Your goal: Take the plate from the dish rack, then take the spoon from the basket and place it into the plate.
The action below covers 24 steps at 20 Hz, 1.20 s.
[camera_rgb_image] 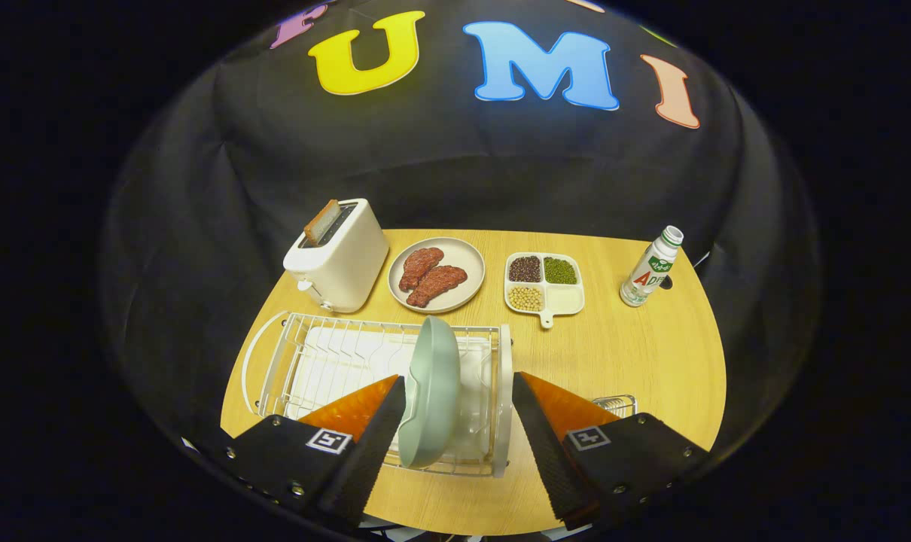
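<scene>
Both jaws stand apart, plate (pixel 430 391) upright between them.

Gripper (pixel 459 391) level, fingers (pixel 380 429) spread wide — empty

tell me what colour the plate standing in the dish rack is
Pale green; the plate shows clearly in the gripper view, between the open gripper fingers.
</scene>
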Motion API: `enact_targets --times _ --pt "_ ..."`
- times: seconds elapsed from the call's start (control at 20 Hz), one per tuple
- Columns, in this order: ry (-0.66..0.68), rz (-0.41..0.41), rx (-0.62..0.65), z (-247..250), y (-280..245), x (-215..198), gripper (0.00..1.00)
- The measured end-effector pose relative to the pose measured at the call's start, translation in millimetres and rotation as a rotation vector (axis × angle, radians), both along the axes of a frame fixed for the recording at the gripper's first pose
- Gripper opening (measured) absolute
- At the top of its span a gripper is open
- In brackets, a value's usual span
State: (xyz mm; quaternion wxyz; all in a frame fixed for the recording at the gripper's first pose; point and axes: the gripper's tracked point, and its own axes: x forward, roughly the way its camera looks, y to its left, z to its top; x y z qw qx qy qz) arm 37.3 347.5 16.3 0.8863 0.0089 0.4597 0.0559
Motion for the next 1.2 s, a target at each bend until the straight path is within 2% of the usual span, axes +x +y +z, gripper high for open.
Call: enact_targets --times 0.2,0.25,0.35,0.45,0.5,0.55,0.6,0.65,0.75,0.95,1.2 --pt "0.016 -0.050 -0.091 -18.4 4.5 10.4 0.88" --pt "0.024 -0.062 -0.107 -23.8 6.9 10.0 0.77" --pt "0.049 -0.084 -0.151 -31.9 8.5 8.8 0.68" --pt "0.054 -0.105 -0.217 -37.6 2.6 13.3 0.67" --pt "0.058 -0.114 -0.230 -39.6 2.7 13.3 0.58" --pt "0.071 -0.126 -0.250 -44.1 2.0 13.1 0.43" --pt "0.084 -0.138 -0.264 -48.4 1.9 12.6 0.39" --pt "0.079 -0.162 -0.268 -51.3 -1.9 13.1 0.22" --pt "0.073 -0.179 -0.278 -50.9 1.4 17.4 0.18" --pt "0.101 -0.099 -0.421 -44.9 13.4 18.2 0.08" --pt "0.105 -0.112 -0.571 -22.2 25.9 22.7 0.08"
